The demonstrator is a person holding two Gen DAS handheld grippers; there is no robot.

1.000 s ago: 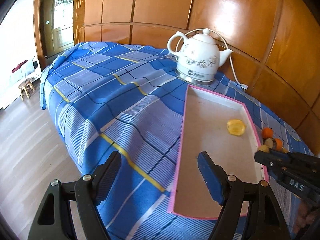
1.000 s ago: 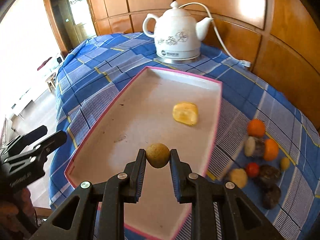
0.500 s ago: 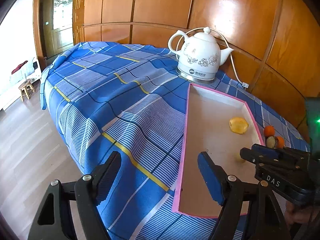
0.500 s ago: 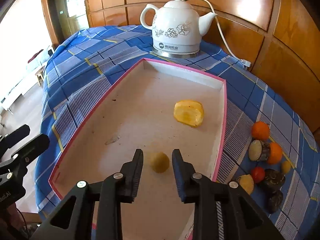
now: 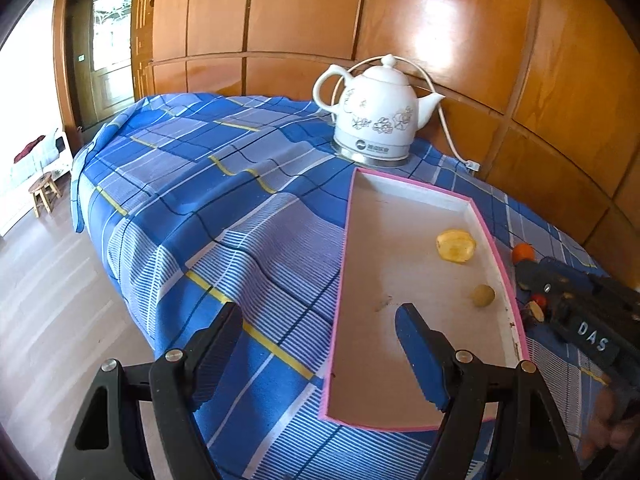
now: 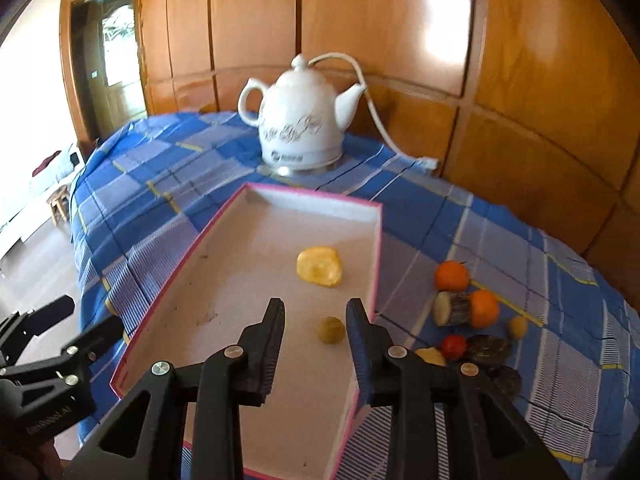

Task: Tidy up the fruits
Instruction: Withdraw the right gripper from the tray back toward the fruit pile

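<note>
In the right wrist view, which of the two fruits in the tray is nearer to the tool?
The small round yellow-green fruit, lying on the pink-rimmed tray floor just ahead of the right tool. The larger flat yellow fruit lies farther up the tray, towards the kettle.

White raised letters "DAS" on right hand-held gripper [image 5: 520, 276] body; kettle [image 5: 376, 120] base logo unreadable.
</note>
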